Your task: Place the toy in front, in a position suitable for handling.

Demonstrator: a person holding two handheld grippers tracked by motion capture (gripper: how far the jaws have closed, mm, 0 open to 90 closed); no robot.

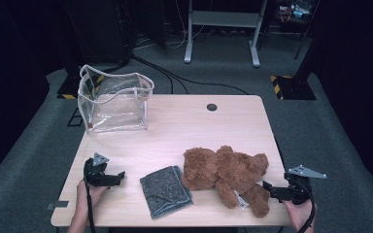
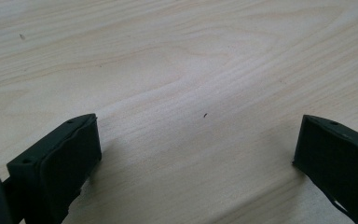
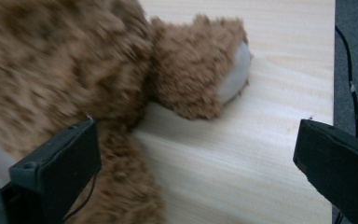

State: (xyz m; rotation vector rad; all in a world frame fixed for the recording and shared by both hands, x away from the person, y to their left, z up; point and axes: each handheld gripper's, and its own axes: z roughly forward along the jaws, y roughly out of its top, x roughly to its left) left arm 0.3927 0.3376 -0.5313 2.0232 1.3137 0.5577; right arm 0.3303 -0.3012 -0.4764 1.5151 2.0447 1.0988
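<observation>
On the near right part of the wooden table (image 1: 175, 126), a brown teddy bear (image 1: 226, 172) lies flat, head toward the middle of the table, legs toward the near right corner. Right gripper (image 1: 272, 190) sits at the near right edge, held in a hand (image 1: 298, 211), its tips just beside the bear's lower leg; from the high view contact cannot be told. In the right gripper view the jaws stand wide apart with nothing between them: one jaw overlaps the bear's fur at lower left, the other is over bare wood by the table edge. Same view shows a paw (image 3: 200, 65) with a pale sole resting on the wood, and grey floor with a cable past the edge. Fur there is blurred. Left gripper (image 1: 119, 177) rests on the near left part of the table, held in the other hand (image 1: 90, 191), pointing right toward a folded grey cloth (image 1: 166, 191); gripper and cloth are near but apart. Left gripper view: jaws spread wide, bare wood grain between them, nothing held. Cloth lies just left of the bear, its far corner close to the bear's head; touching or not, cannot tell. A clear plastic bag (image 1: 114, 99) with white trim stands upright at the far left corner, top open, well apart from both grippers.
</observation>
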